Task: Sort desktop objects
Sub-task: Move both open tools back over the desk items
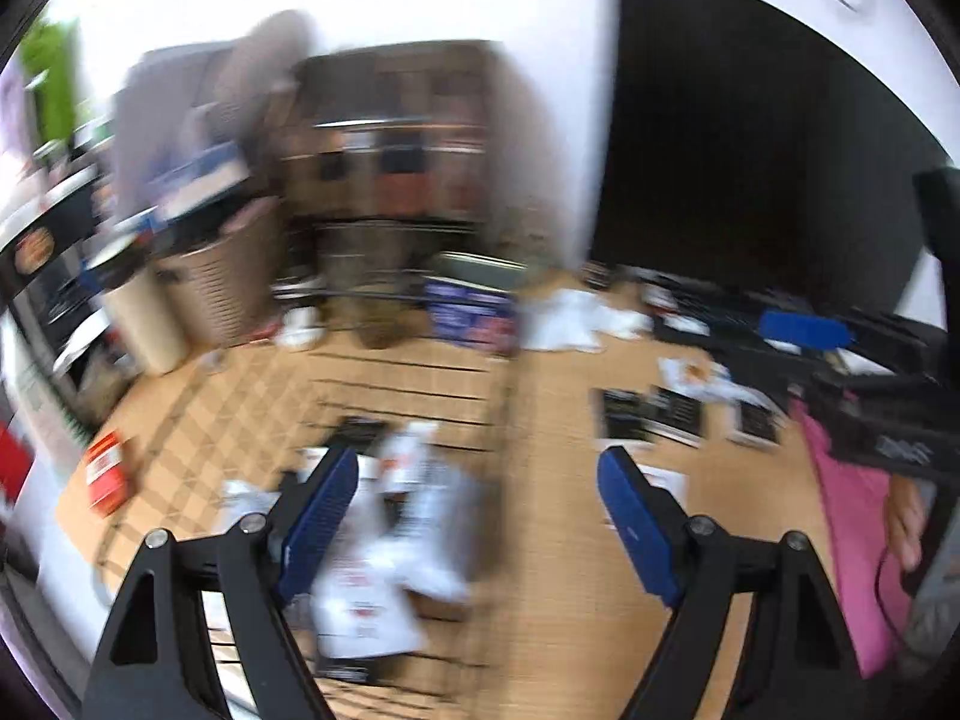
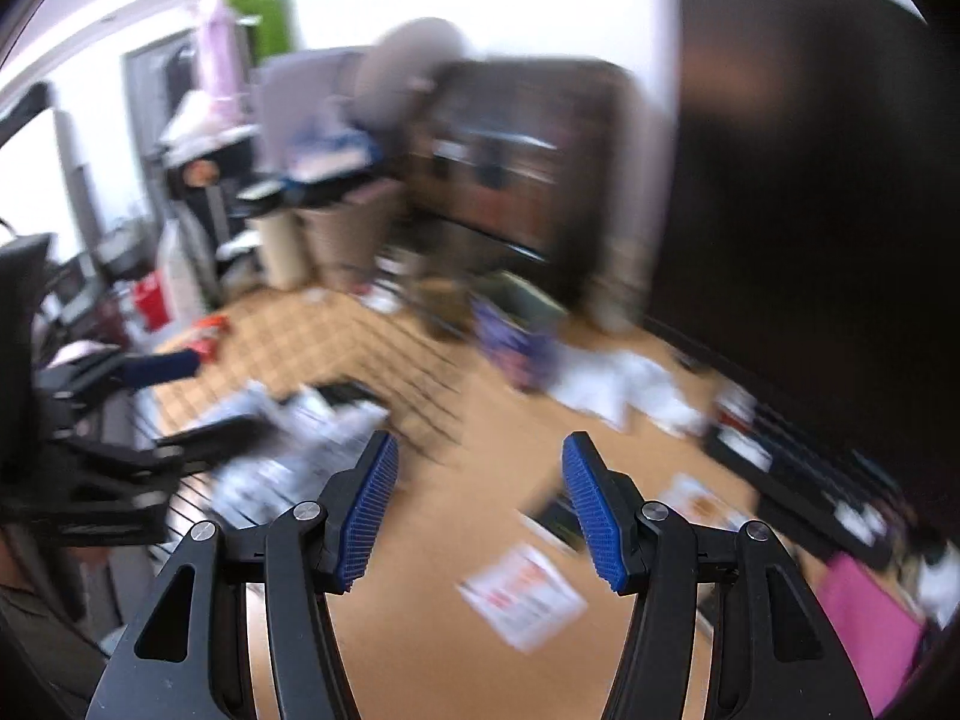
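Where clutter crowds the desk [image 2: 420, 648]: white packets [image 1: 384, 540], pink folder [image 1: 852, 540], black keyboard [image 2: 810, 468].

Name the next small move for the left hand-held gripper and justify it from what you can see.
Probably lower the left hand-held gripper onto the crumpled white packet lying between its blue pads. Both this gripper and the right hand-held gripper are open and empty. Both views are blurred, so steadying first seems wise.

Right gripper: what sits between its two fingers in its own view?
Mostly bare tan desk shows between the open right gripper fingers; a white leaflet lies lower right. Blurred, nothing held.
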Motion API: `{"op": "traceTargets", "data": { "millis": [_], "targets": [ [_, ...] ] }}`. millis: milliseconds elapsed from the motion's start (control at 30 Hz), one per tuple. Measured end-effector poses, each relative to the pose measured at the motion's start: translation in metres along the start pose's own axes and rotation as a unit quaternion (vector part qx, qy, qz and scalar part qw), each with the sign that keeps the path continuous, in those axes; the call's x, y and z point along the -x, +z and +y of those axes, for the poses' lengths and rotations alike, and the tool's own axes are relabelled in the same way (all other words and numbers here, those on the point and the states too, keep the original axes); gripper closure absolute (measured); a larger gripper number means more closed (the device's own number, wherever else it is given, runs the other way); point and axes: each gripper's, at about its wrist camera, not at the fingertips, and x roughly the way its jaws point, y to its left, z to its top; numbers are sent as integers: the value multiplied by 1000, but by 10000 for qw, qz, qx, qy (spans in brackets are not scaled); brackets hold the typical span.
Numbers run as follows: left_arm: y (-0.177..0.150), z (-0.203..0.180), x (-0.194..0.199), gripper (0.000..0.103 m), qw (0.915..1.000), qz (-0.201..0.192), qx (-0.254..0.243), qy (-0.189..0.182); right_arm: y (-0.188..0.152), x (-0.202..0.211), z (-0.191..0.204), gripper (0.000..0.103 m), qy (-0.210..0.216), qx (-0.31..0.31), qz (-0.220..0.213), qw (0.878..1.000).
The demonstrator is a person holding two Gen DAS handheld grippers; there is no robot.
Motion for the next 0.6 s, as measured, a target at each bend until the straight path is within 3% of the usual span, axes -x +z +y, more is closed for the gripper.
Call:
{"op": "traceTargets", "data": {
  "millis": [267, 433, 600],
  "targets": [
    [-16, -97, -79, 20, 9929, 787, -745, -500, -69, 1, -91, 47, -590, -677, 418, 9951],
    [-30, -115, -132, 20, 9859, 1263, -1049, -311, -109, -27, -127, 47, -573, -1057, 788, 9896],
    [-36, -116, -157, 20, 9831, 1463, -1054, -307, -118, -42, -142, 47, -580, -1168, 812, 9881]
  ]
}}
